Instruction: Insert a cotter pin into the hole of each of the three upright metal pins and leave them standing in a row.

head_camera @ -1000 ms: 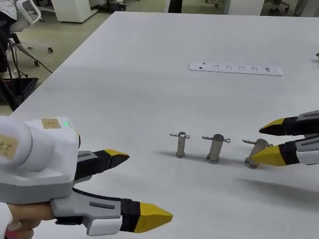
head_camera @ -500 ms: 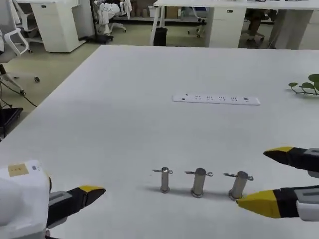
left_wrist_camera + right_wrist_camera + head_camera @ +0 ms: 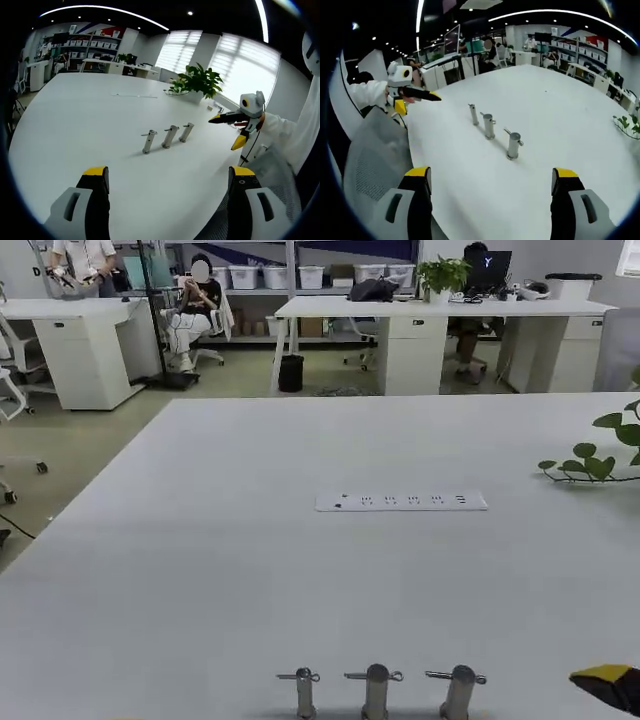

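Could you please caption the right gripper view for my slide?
Open right gripper faces three upright metal pins in a row.

White table (image 3: 200, 570) bears three upright pins (image 3: 376, 695), a power strip (image 3: 402, 502), a plant (image 3: 590, 462).

Three upright metal pins (image 3: 376, 692), each with a cotter pin (image 3: 372, 676) through it, stand in a row on the desk (image 3: 200, 570). A power strip (image 3: 402, 502) lies beyond; one yellow finger (image 3: 612, 686) shows lower right.
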`<state>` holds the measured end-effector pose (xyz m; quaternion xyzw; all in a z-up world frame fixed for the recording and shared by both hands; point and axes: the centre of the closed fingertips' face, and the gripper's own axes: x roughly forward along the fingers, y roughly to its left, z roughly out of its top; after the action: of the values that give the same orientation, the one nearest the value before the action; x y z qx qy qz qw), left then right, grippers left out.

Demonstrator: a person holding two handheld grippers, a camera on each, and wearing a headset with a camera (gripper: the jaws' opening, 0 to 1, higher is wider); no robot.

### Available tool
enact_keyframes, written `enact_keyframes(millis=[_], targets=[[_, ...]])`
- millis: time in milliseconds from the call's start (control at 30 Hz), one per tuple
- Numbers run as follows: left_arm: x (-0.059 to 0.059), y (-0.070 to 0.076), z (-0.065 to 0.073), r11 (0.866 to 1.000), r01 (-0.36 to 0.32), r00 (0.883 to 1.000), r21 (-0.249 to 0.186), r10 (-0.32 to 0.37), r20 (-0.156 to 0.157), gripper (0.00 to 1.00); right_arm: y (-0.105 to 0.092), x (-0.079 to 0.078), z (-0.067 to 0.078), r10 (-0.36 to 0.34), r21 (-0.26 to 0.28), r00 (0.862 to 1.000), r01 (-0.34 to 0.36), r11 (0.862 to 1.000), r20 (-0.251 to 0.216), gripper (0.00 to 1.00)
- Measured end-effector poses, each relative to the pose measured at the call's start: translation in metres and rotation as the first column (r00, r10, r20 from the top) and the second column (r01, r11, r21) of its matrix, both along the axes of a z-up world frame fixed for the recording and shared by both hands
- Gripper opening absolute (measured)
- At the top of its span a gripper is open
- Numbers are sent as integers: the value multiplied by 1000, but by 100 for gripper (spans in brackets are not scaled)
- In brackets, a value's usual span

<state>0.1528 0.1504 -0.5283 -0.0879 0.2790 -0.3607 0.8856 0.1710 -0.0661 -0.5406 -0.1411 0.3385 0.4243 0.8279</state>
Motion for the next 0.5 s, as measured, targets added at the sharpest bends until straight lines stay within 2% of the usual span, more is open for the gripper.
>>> enact_keyframes(millis=[100,167,300,367,500], targets=[[-2,-2,-2,1000,3,1000,17,-3,-7,99,3,-4,3,-25,48,1000,26,999,-16,98],[-3,-2,-4,1000,6,1000,29,-6,-10,99,2,-4,5,-54,64,999,55,996,-6,98],[-6,-3,-6,998,8,1000,69,-7,-18,99,-4,-5,1,-105,37,994,104,994,12,98],[-7,-2,-5,997,5,1000,71,-3,-24,99,-5,-6,-5,-127,34,992,127,991,-5,98],[-9,3,-3,996,-7,1000,93,9,-28,99,-3,-11,-13,-120,13,992,121,993,-24,98]])
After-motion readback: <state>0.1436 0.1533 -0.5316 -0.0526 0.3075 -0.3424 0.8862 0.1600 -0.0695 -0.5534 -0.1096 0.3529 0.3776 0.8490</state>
